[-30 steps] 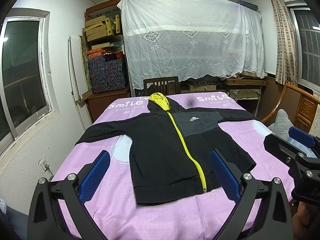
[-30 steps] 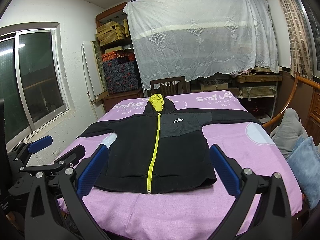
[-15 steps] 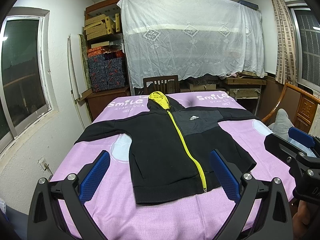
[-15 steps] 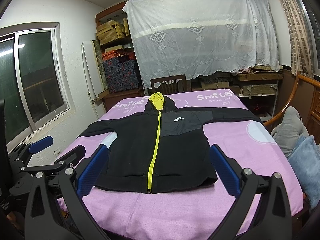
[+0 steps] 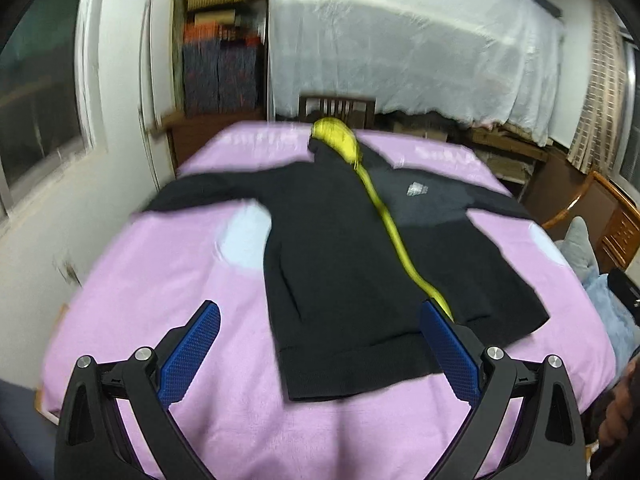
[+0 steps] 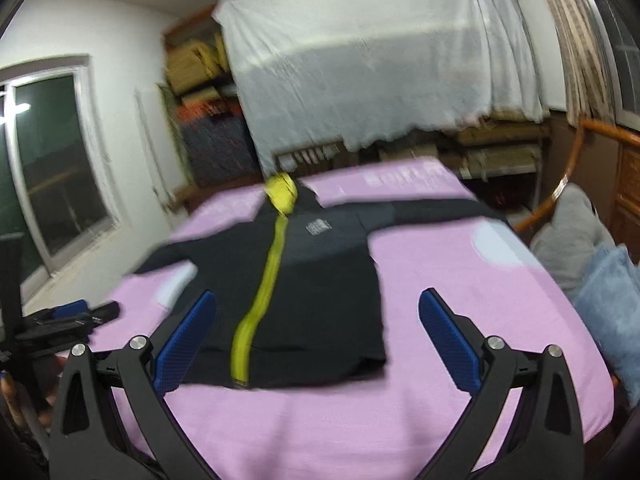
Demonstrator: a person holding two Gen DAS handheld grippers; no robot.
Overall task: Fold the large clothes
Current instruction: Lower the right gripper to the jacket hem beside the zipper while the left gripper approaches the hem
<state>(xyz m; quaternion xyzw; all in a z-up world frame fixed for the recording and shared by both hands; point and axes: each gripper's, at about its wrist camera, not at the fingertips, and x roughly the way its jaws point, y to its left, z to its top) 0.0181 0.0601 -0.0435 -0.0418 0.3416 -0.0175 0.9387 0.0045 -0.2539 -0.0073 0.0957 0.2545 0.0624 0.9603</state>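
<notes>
While both views are pretty motion-blurred, you can still make out the black hoodie [image 5: 340,264] lying flat and face up on the pink sheet [image 5: 168,280] that covers the table, sleeves spread out to both sides and the yellow zipper [image 6: 260,296] running down the middle, hood with yellow lining [image 5: 336,140] at the far end. The left gripper [image 5: 320,354] hangs above the near hem with its blue pads spread wide, nothing between them. Same deal with the right gripper [image 6: 318,340], jaws wide apart over the hem, not touching the fabric. Wooden chair [image 5: 338,108] sits behind the table, white cloth [image 6: 380,72] draped over the shelving at the back
</notes>
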